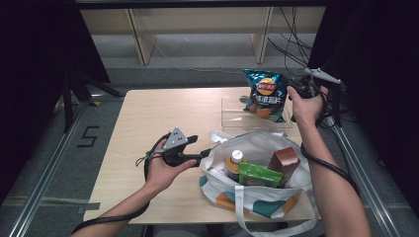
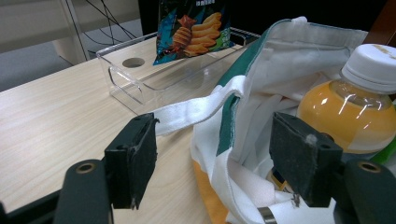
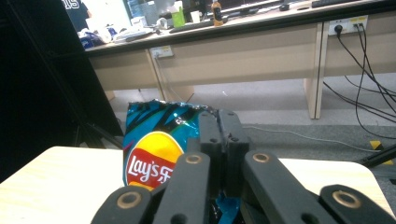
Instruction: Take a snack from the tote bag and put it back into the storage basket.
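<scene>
Your right gripper (image 1: 292, 89) pinches the chip bag (image 1: 265, 95) at its edge, hanging over the clear tray (image 1: 232, 116) at 1 o'clock on the desk (image 1: 148, 118). The bag's lower half is cut off in the right gripper view. Your left gripper (image 2: 212, 161) is spread at the tote bag (image 1: 257, 197) rim, strap between the jaws; the bottle (image 2: 355, 112) is half hidden.

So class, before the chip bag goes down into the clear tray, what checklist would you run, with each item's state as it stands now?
1. Right gripper shut on chip bag: ok.
2. Bag over clear tray: ok.
3. Tray free of other items: ok.
4. Left gripper open at tote bag rim, away from tray: ok.
5. Bag's lower edge touching tray floor: cannot tell.
6. Orange bottle upright in tote: ok.
</scene>
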The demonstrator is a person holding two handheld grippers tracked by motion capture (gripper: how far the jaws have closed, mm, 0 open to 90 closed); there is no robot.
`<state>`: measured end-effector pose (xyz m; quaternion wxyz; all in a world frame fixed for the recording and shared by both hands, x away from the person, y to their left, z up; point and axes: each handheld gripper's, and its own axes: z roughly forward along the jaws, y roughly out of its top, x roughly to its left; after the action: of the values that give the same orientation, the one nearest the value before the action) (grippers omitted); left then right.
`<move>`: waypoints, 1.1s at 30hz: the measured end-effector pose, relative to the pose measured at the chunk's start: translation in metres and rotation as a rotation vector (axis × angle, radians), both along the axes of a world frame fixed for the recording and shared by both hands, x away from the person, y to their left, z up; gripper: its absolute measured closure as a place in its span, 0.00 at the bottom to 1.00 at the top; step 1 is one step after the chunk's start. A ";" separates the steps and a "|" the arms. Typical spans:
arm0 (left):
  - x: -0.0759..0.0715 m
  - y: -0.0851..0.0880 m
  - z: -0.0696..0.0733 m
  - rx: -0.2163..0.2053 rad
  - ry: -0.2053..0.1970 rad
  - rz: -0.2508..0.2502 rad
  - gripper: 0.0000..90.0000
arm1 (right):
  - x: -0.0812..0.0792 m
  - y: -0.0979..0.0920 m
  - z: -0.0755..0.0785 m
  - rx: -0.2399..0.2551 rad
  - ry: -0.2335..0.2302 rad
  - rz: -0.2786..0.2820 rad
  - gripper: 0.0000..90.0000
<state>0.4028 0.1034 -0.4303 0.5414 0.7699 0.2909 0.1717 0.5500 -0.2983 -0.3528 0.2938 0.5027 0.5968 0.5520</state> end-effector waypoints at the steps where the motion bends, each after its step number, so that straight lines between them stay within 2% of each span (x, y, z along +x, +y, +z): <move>1: -0.001 0.000 0.000 0.002 0.006 0.008 0.35 | 0.001 0.000 -0.001 0.005 -0.010 0.001 1.00; 2: 0.000 0.000 0.000 0.006 0.002 0.003 0.35 | 0.000 0.001 -0.001 0.011 0.015 -0.013 1.00; 3: -0.001 0.000 0.000 0.003 0.004 0.004 0.35 | 0.001 0.000 -0.002 -0.003 0.008 -0.006 1.00; 4: -0.001 0.000 0.000 0.003 0.003 0.001 0.35 | 0.001 0.001 -0.002 0.016 0.019 -0.009 1.00; 5: -0.001 -0.001 0.000 0.001 0.008 0.002 0.35 | 0.002 0.000 -0.004 0.002 0.014 -0.012 1.00; 8: -0.002 -0.002 0.000 0.002 0.003 -0.003 0.35 | 0.003 -0.001 -0.005 0.000 0.016 -0.006 1.00; 9: -0.001 -0.001 0.000 0.003 0.003 -0.003 0.35 | 0.003 0.000 -0.007 0.016 0.026 -0.012 1.00; 11: -0.001 -0.001 0.000 0.003 0.002 -0.002 0.35 | 0.004 0.000 -0.008 0.015 0.038 -0.019 1.00; 14: -0.001 -0.001 0.000 0.005 0.001 -0.001 0.35 | 0.005 -0.001 -0.009 0.020 0.027 -0.011 1.00; 15: -0.001 -0.001 0.000 0.005 0.002 -0.001 0.35 | 0.005 -0.001 -0.009 0.013 0.044 -0.017 1.00; 16: -0.001 -0.001 0.000 0.004 0.003 -0.001 0.35 | 0.006 -0.003 -0.010 -0.017 0.033 -0.006 1.00; 17: -0.001 -0.001 0.000 0.005 0.003 -0.002 0.35 | 0.005 -0.001 -0.010 0.010 0.047 -0.018 1.00; 18: -0.001 -0.001 -0.001 0.005 0.003 -0.002 0.35 | 0.007 -0.002 -0.011 0.011 0.027 -0.006 1.00; 19: -0.001 -0.001 -0.001 0.007 0.003 -0.003 0.35 | 0.007 -0.002 -0.012 0.012 0.027 -0.008 1.00; 22: -0.001 -0.001 -0.001 0.005 0.004 -0.002 0.35 | 0.007 -0.002 -0.012 0.010 0.029 -0.009 1.00; 23: -0.001 -0.001 -0.001 0.005 0.004 -0.002 0.35 | 0.007 -0.001 -0.010 0.031 0.049 -0.012 1.00; 27: -0.001 -0.001 -0.001 0.006 0.003 -0.003 0.35 | 0.009 -0.002 -0.012 0.013 0.024 -0.014 1.00; 29: -0.001 -0.001 -0.001 0.007 0.004 -0.002 0.35 | 0.008 -0.003 -0.012 0.012 0.034 -0.020 1.00; 30: -0.001 -0.001 -0.001 0.006 0.004 -0.003 0.35 | 0.008 -0.003 -0.012 0.010 0.053 -0.021 1.00; 33: -0.001 -0.001 0.000 0.004 0.003 -0.003 0.35 | 0.009 -0.004 -0.015 0.013 0.056 -0.029 1.00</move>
<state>0.4015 0.1022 -0.4306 0.5396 0.7717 0.2902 0.1704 0.5594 -0.3026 -0.3673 0.2818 0.5283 0.5939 0.5374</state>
